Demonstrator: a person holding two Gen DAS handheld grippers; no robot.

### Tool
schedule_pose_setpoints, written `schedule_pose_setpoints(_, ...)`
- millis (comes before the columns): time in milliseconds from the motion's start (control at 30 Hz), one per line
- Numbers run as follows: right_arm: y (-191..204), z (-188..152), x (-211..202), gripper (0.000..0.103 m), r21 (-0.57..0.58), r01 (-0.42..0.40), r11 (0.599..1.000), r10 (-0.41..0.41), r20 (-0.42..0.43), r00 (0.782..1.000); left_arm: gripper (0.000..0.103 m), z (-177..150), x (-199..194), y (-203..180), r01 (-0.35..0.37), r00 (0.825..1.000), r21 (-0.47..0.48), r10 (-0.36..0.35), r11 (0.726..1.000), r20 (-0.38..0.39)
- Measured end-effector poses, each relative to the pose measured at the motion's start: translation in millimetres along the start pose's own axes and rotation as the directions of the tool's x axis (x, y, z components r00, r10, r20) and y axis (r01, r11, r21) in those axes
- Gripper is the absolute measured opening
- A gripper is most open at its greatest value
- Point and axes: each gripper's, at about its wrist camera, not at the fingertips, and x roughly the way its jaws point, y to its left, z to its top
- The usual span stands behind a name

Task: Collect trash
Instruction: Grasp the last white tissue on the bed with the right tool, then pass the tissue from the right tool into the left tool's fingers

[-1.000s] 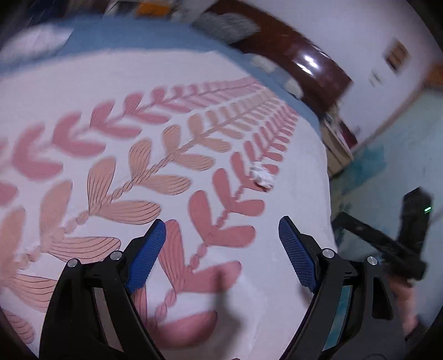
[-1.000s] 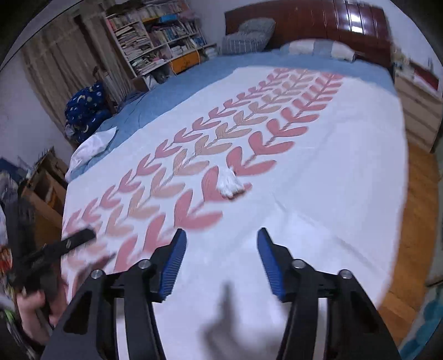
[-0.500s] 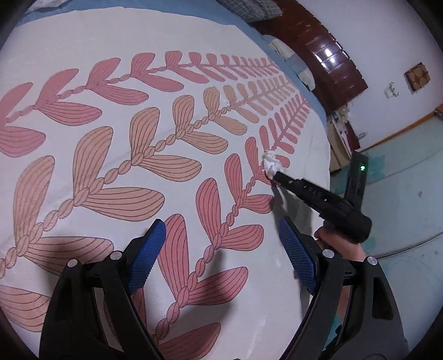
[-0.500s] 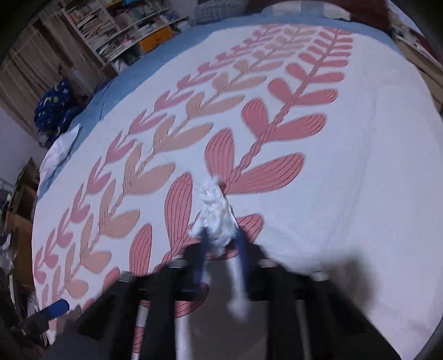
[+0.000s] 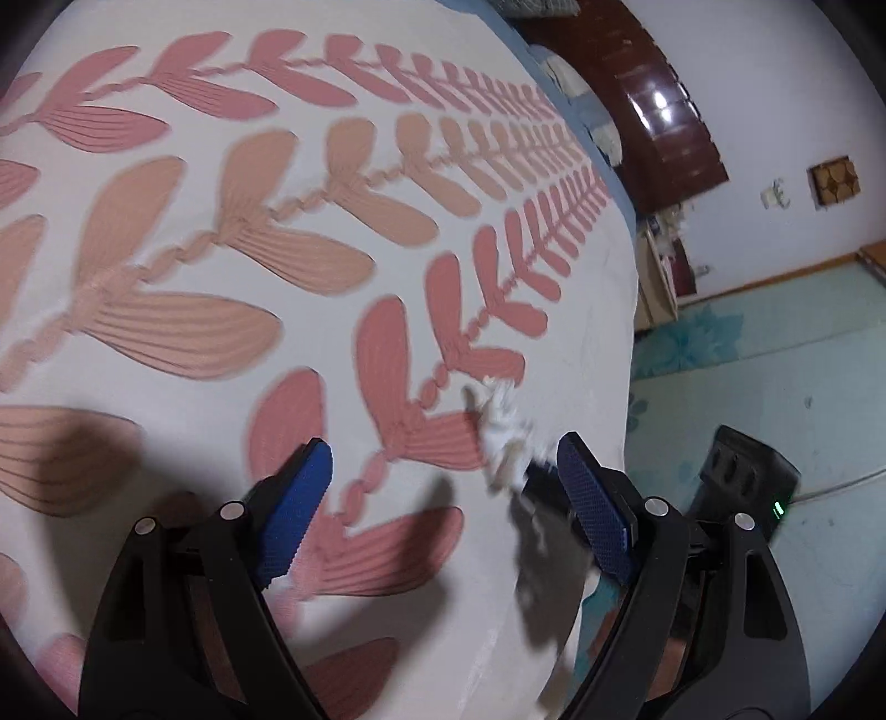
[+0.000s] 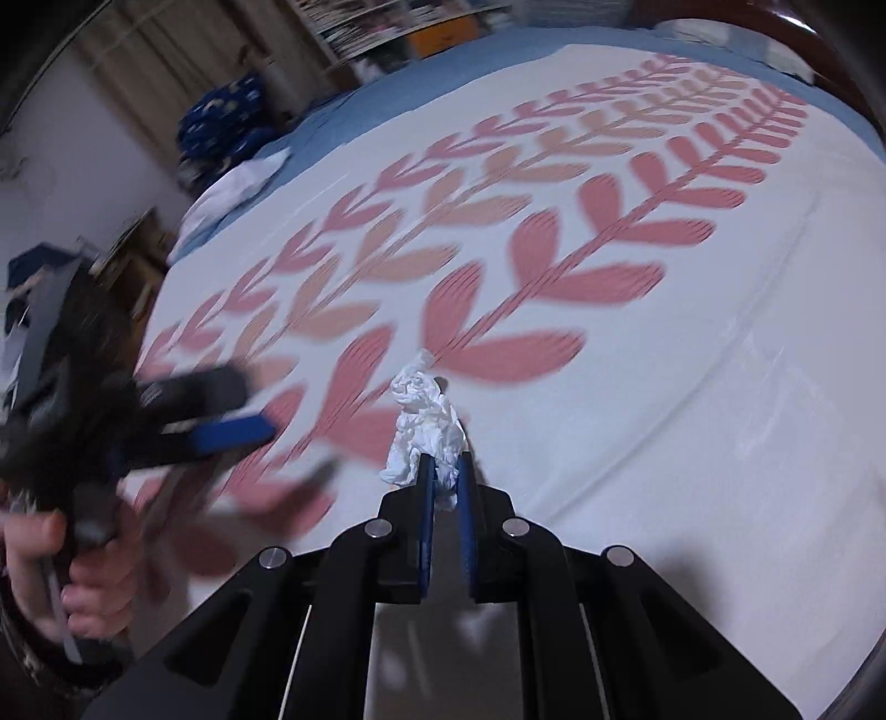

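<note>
Change: since a second ago the right gripper (image 6: 446, 471) has dropped from above the bed to the tissue (image 6: 423, 426) and closed, its jaws wide apart then.
Right jaws: clenched on the tissue's lower end, blue pads (image 6: 425, 498) nearly meeting, the wad sticking up past the tips.
Tissue: a crumpled white wad at the right gripper's tips, over the bedspread (image 6: 692, 387) near a red leaf print; whether it still touches the cloth cannot be told.
Left gripper (image 5: 443, 498): jaws released and wide, nothing between the pads, hovering over the bedspread (image 5: 221, 387) near its edge.
Left view: the tissue (image 5: 501, 437) shows just beside the right-hand blue pad (image 5: 595, 515), with the right gripper's dark body behind it.
Right view: the left gripper (image 6: 166, 421) is blurred at the left edge, a hand (image 6: 72, 576) gripping its handle.
Surroundings: headboard (image 5: 659, 116) and bookshelf (image 6: 387, 27) beyond the bed.
</note>
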Motion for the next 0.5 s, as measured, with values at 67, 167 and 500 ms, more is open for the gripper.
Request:
schedule_pose_setpoints(67, 5, -11, -2, 0.009, -0.017, -0.012, 1.0, 0.011, -0.017, 1.0, 0.083, -5, 5, -7, -0.039, 0.999, 0.026, 0.039, 0.999, 0.004)
schedule_pose_setpoints(167, 5, -22, -8, 0.009, -0.002, -0.022, 1.0, 0.022, -0.01, 1.0, 0.083, -10, 9, -19, -0.122, 0.992, 0.076, 0.121, 0.99, 0.025)
schedule_pose_setpoints(500, 11, -37, -17, 0.009, -0.064, -0.023, 0.998, 0.024, 0.025, 0.999, 0.022, -24, 24, -44, -0.283, 0.959, 0.224, 0.281, 0.933, 0.042)
